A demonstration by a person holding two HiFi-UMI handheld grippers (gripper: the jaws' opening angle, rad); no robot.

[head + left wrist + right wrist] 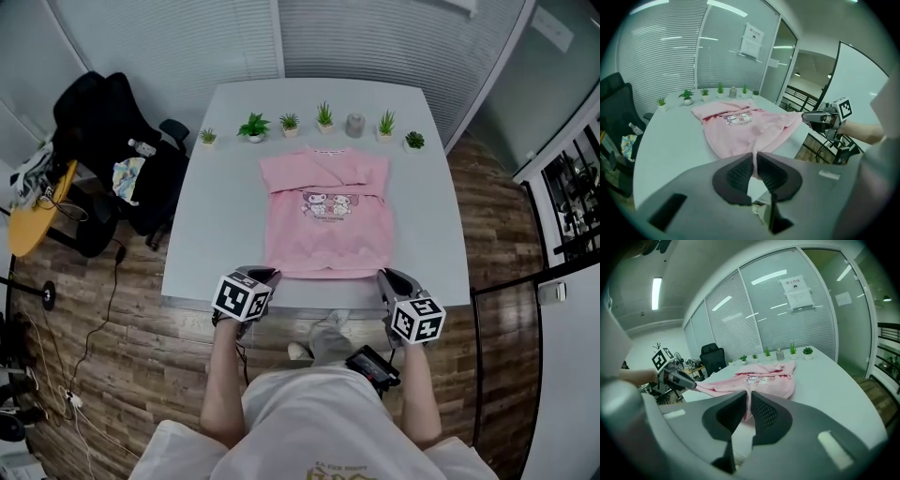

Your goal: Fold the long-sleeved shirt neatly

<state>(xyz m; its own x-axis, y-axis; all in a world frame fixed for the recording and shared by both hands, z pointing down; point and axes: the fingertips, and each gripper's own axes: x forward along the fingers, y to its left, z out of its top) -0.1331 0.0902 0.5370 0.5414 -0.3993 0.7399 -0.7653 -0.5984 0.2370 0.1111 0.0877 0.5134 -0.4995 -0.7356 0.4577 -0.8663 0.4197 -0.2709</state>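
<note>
White table (216, 206), potted plants (253, 126) along its far edge: pink long-sleeved shirt (325, 225) lies print-up at centre, left gripper (265, 274) and right gripper (386, 275) each pinched tight on a near hem corner, held off the tabletop.

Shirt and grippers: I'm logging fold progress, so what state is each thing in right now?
Shirt: sleeves folded in, near hem raised off the table.
Left gripper: jaws shut on the hem's left corner.
Right gripper: jaws shut on its right corner.
Potted plants: upright, in a row.
</note>
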